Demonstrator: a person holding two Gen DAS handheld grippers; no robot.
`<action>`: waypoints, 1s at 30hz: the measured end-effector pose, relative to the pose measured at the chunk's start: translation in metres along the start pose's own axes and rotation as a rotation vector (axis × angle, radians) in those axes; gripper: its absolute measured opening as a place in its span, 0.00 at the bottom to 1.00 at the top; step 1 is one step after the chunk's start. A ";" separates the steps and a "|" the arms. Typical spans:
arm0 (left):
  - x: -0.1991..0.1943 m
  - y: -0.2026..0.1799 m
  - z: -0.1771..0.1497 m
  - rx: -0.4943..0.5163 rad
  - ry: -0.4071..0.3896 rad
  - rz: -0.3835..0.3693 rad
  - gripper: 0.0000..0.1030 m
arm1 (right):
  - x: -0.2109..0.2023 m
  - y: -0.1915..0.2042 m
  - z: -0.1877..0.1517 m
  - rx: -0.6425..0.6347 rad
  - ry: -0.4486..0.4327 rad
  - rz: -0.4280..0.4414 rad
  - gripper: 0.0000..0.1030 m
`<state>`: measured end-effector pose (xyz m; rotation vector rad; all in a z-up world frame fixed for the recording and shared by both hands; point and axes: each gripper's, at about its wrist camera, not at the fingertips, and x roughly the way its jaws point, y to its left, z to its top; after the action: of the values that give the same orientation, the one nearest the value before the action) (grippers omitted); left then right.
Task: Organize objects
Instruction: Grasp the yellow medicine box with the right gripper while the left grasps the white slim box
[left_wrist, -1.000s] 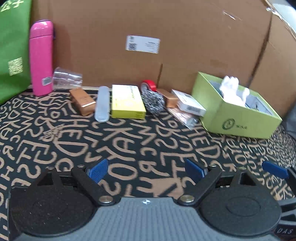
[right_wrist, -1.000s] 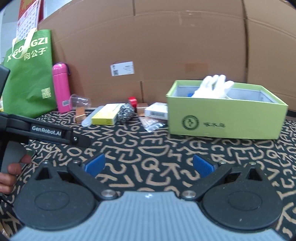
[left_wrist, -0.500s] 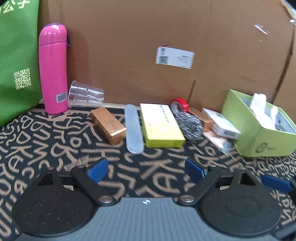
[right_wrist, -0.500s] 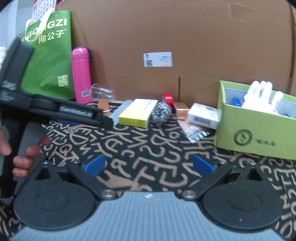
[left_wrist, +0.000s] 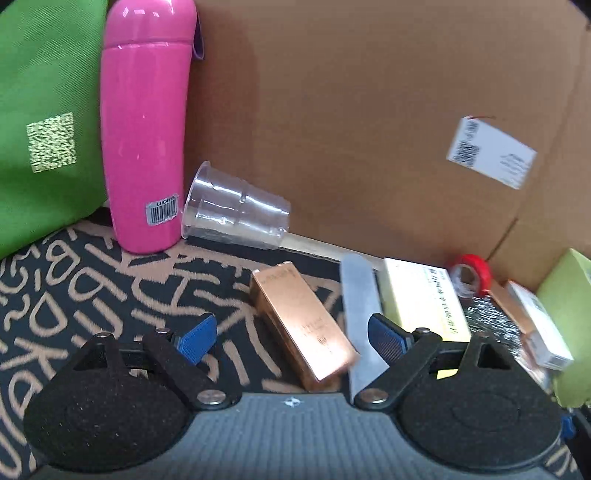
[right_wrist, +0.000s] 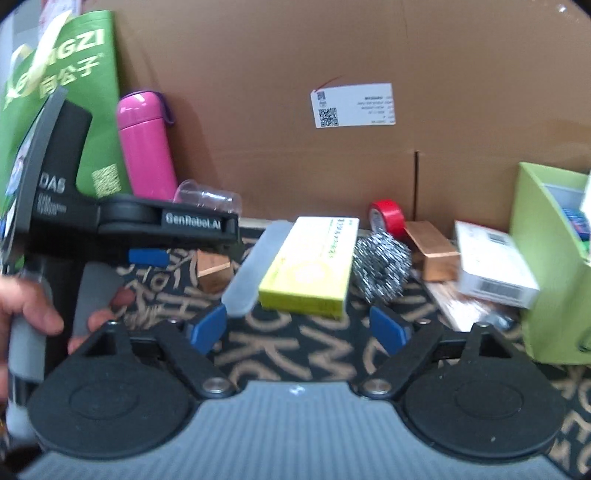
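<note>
Both grippers now much closer to the far item row vs 1 s ago.
L gripper (left_wrist: 290, 338) straddles copper box (left_wrist: 301, 325); R gripper (right_wrist: 297, 326) near yellow box (right_wrist: 310, 264). Jaws just narrowed some but apart, nothing clamped, prob. lining up picks. Lettered cloth (left_wrist: 74, 280), cardboard wall (left_wrist: 351, 110) behind.

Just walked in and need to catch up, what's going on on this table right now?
A person is sorting clutter with a hand-held gripper in each hand. The left hand-held gripper is open around the near end of a copper box, not yet gripping. The right hand-held gripper, jaws just narrowing but holding nothing, faces a yellow box. The green box waits at right.
</note>
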<state>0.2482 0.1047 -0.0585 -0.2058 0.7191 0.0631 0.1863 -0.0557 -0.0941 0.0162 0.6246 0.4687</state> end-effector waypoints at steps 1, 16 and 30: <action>0.004 0.002 0.001 0.005 0.009 -0.002 0.80 | 0.008 0.000 0.003 0.007 0.008 -0.005 0.83; -0.031 0.012 -0.023 0.224 0.047 -0.104 0.34 | 0.026 -0.005 -0.002 -0.031 0.043 -0.047 0.66; -0.128 -0.051 -0.129 0.482 0.149 -0.409 0.33 | -0.141 -0.041 -0.083 -0.083 0.094 -0.033 0.66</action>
<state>0.0755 0.0298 -0.0600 0.1087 0.8070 -0.5159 0.0564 -0.1633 -0.0896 -0.0959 0.6965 0.4649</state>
